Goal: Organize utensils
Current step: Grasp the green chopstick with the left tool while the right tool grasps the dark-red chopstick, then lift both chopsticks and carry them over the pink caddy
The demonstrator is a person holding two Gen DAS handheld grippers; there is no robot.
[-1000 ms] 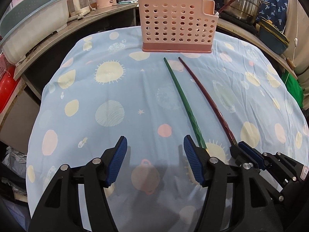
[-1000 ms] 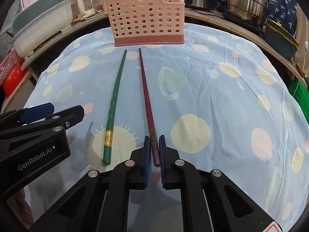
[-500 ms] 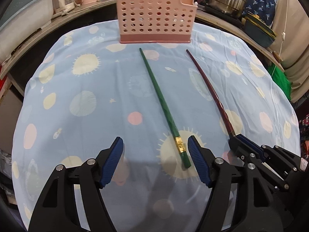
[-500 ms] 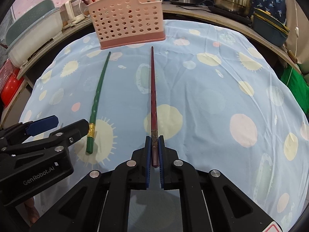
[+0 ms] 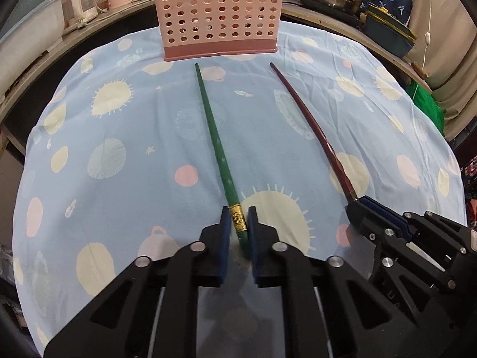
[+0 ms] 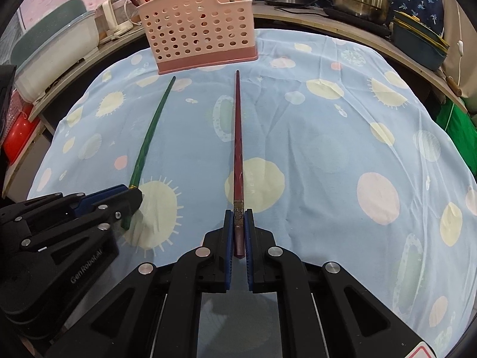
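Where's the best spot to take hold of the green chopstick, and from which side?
Judging by its pose, grip the thick butt end of the green chopstick, at the gold band, coming from above at the near end. It lies flat, tapering toward the pink basket. The left hand-held gripper, jaws just closing, already straddles that band.

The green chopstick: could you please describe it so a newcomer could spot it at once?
In front of the pink perforated utensil basket, two long chopsticks lie on the blue patterned cloth. The green chopstick has a gold band and sits in the left gripper; its neighbour is dark red.
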